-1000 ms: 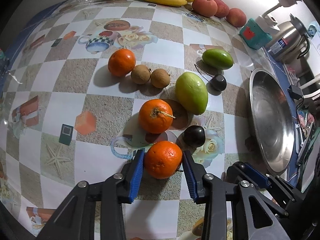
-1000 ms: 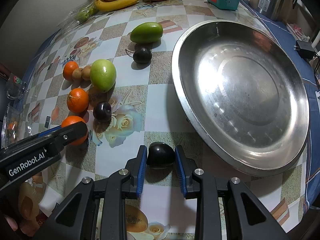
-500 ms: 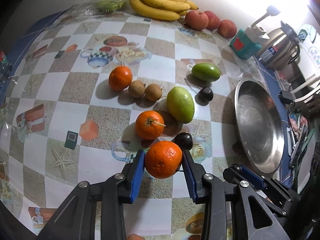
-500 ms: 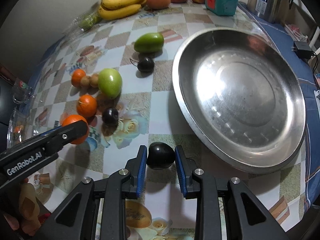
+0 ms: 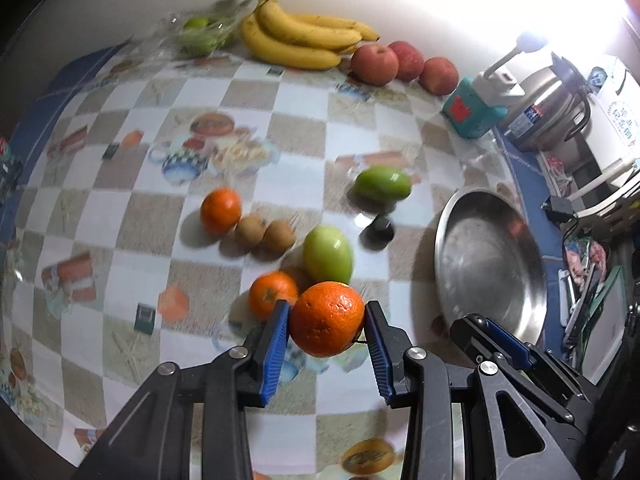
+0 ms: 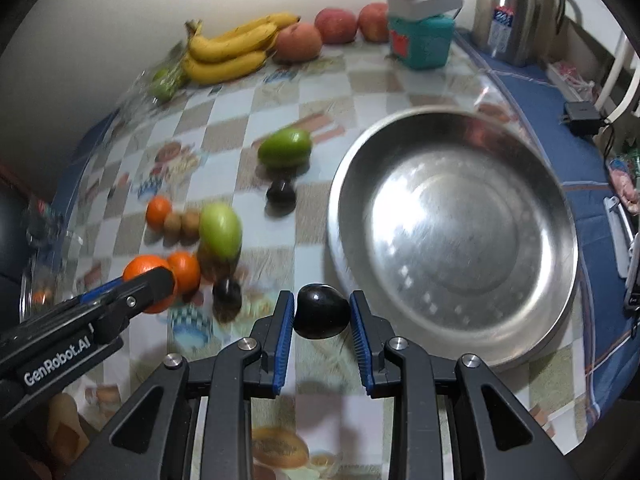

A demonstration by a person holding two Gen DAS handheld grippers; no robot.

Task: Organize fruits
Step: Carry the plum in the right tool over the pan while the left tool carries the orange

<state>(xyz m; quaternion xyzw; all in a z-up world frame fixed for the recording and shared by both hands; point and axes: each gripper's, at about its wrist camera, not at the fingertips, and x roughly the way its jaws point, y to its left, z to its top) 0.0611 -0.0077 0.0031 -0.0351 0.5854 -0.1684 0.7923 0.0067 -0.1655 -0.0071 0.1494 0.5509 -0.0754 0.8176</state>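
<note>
Left-wrist view first: the left gripper (image 5: 326,330) has its blue fingers (image 5: 274,350) pinching an orange (image 5: 327,319), which looks lifted clear of the checkered tablecloth (image 5: 132,216). Left of the steel basin (image 5: 490,264), going from far to near, lie a lone orange (image 5: 221,210), two small brown fruits (image 5: 265,233), a pale green mango (image 5: 328,255) and a second orange (image 5: 272,294) just behind the held one; a darker green mango (image 5: 383,184) and a dark plum (image 5: 378,232) sit closer to the basin. Bananas (image 5: 302,36) and apples (image 5: 400,64) line the wall beyond it. From the right wrist, the right gripper (image 6: 322,318) grips a dark plum (image 6: 320,317) between its fingers, close to the basin's (image 6: 452,220) near-left rim; another plum (image 6: 227,295) rests on the cloth further left.
</note>
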